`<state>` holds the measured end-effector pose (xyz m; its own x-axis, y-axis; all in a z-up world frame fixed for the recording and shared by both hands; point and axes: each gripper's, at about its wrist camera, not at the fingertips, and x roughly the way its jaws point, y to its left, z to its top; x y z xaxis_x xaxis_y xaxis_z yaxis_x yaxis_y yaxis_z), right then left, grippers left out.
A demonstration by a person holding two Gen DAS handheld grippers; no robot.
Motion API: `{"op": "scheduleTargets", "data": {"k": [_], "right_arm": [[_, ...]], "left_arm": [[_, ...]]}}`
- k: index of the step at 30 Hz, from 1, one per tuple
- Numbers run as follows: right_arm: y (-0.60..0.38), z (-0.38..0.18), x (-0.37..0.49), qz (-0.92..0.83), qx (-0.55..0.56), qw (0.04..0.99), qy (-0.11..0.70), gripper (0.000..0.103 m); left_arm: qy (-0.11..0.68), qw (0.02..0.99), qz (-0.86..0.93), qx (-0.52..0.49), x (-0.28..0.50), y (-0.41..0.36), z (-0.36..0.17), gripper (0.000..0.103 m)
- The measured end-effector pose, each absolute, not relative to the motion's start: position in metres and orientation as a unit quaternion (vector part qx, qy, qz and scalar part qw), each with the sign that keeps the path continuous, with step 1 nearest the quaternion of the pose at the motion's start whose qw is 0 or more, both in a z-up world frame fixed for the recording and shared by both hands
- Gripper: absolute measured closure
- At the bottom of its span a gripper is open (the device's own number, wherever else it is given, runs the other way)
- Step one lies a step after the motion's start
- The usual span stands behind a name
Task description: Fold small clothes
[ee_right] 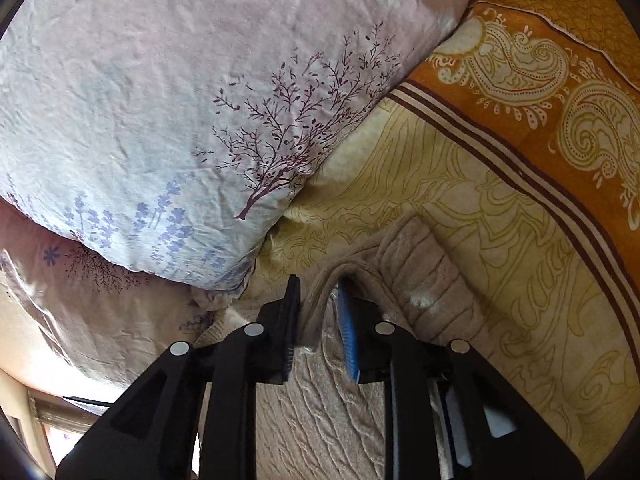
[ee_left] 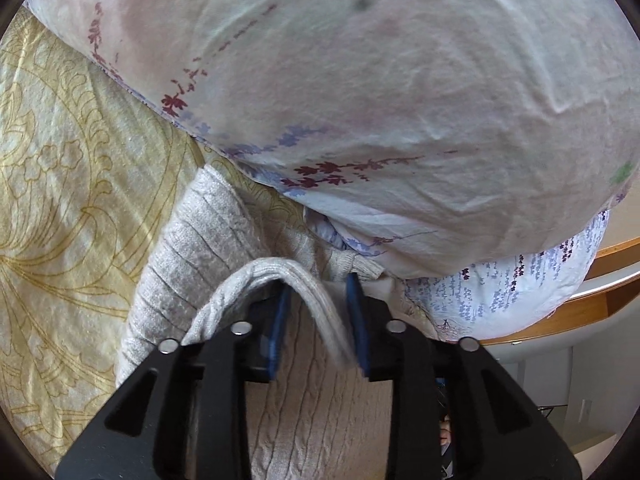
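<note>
A beige cable-knit garment [ee_left: 208,248] lies on the yellow patterned bedsheet [ee_left: 64,184]. A folded edge of the knit drapes between the fingers of my left gripper [ee_left: 320,292]; the jaws stand apart with a gap around the fabric. In the right wrist view the same knit garment [ee_right: 424,276] lies on the bedsheet [ee_right: 480,216]. My right gripper [ee_right: 320,296] has a rolled knit edge between its fingers; the jaws are narrow but I cannot tell if they pinch it.
A large white floral pillow [ee_left: 380,92] bulges just beyond the garment, also in the right wrist view [ee_right: 168,112]. An orange paisley cover [ee_right: 540,72] lies at the far right. A wooden bed frame edge [ee_left: 600,272] shows at the right.
</note>
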<state>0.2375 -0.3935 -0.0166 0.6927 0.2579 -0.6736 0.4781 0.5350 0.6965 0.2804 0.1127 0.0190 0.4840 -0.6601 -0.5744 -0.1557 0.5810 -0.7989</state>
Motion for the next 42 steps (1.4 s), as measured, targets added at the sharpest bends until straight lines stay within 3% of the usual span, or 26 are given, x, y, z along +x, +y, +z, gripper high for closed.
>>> {"op": "scheduleTargets", "data": {"k": [1,2,3,4,6,12,15,16,24,28,29,31,33,35,36,37,39,40,42], "right_arm": [[-0.393,-0.008,0.230,-0.081,0.459,0.800,0.378,0.053],[-0.392,0.001,0.221,-0.098,0.434,0.816,0.369,0.045],[-0.392,0.008,0.214,-0.110,0.414,0.828,0.362,0.036],[-0.390,0.014,0.206,-0.114,0.393,0.838,0.359,0.036],[-0.387,0.017,0.195,-0.105,0.368,0.848,0.367,0.037],[-0.369,0.005,0.175,-0.119,0.289,0.851,0.422,0.055],[-0.366,-0.008,0.175,-0.120,0.290,0.837,0.448,0.089],[-0.364,-0.006,0.171,-0.117,0.289,0.841,0.442,0.091],[-0.362,0.001,0.148,-0.135,0.293,0.837,0.441,0.093],[-0.361,0.004,0.145,-0.116,0.309,0.837,0.436,0.088],[-0.359,0.006,0.145,-0.110,0.306,0.840,0.433,0.085],[-0.357,0.011,0.139,-0.098,0.293,0.847,0.432,0.066],[-0.353,0.010,0.133,-0.095,0.285,0.845,0.442,0.066],[-0.353,0.005,0.131,-0.088,0.280,0.841,0.455,0.069],[-0.352,0.004,0.131,-0.090,0.269,0.842,0.458,0.081],[-0.351,0.003,0.131,-0.088,0.267,0.843,0.459,0.087],[-0.354,0.006,0.129,-0.086,0.278,0.842,0.454,0.091],[-0.356,0.008,0.129,-0.086,0.280,0.842,0.452,0.092],[-0.358,0.013,0.123,-0.089,0.281,0.844,0.448,0.092]], "left_arm": [[0.472,0.757,-0.170,-0.419,0.277,0.117,0.025,0.046],[0.463,0.768,-0.168,-0.408,0.273,0.120,0.033,0.034],[0.458,0.779,-0.162,-0.396,0.270,0.122,0.039,0.029],[0.454,0.788,-0.157,-0.384,0.266,0.127,0.044,0.022],[0.458,0.798,-0.143,-0.364,0.260,0.136,0.048,0.019],[0.490,0.790,-0.125,-0.347,0.247,0.164,0.031,0.019],[0.500,0.786,-0.129,-0.339,0.240,0.167,0.023,0.019],[0.503,0.786,-0.131,-0.335,0.238,0.167,0.021,0.019],[0.513,0.784,-0.155,-0.313,0.240,0.148,0.019,0.019],[0.520,0.791,-0.154,-0.283,0.233,0.144,0.024,0.021],[0.517,0.796,-0.159,-0.272,0.228,0.145,0.027,0.023],[0.508,0.809,-0.169,-0.244,0.215,0.143,0.033,0.028],[0.508,0.813,-0.174,-0.224,0.204,0.143,0.035,0.034],[0.510,0.813,-0.177,-0.217,0.195,0.142,0.035,0.041],[0.509,0.814,-0.176,-0.218,0.191,0.141,0.035,0.043],[0.510,0.813,-0.176,-0.219,0.187,0.141,0.034,0.053],[0.513,0.811,-0.177,-0.217,0.183,0.137,0.032,0.066],[0.516,0.811,-0.176,-0.212,0.181,0.136,0.031,0.078],[0.524,0.807,-0.177,-0.209,0.177,0.139,0.028,0.085]]}}
